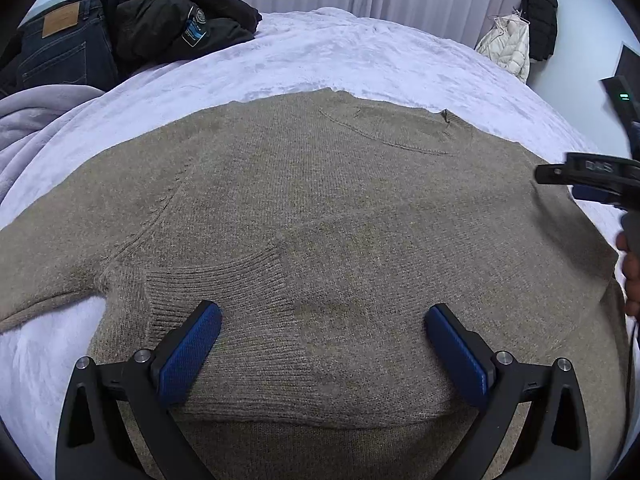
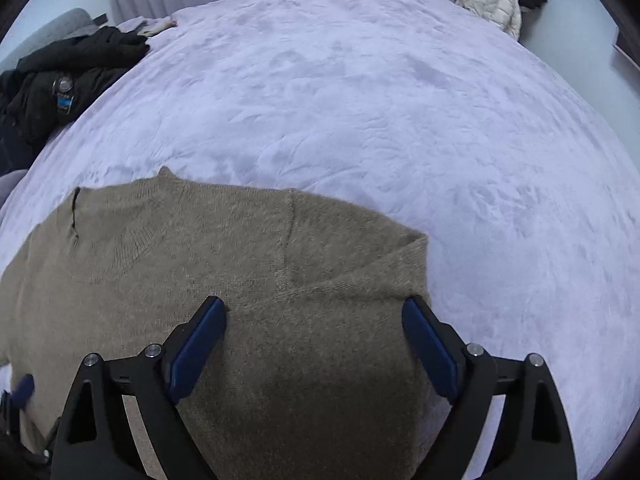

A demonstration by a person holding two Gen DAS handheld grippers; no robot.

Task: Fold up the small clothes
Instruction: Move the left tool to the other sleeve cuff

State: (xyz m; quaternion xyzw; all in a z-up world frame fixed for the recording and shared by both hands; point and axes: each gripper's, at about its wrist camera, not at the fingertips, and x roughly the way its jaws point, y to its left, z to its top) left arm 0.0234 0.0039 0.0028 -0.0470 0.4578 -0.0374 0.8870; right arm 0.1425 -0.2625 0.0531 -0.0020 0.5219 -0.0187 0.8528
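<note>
A taupe knitted sweater (image 1: 320,208) lies flat on a pale lilac fleece bed cover (image 2: 400,120), its collar edge toward the far side, with broad bare cover beyond it and to its right. The left gripper (image 1: 322,340) and right gripper (image 2: 314,336) both hover over the knit, jaws spread and pinching nothing. A dark jacket (image 1: 168,20) at the far left corner carries a blue label, too small to read.

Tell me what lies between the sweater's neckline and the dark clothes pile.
Only bare lavender blanket between the sweater and the dark clothes pile, in the left wrist view.
</note>
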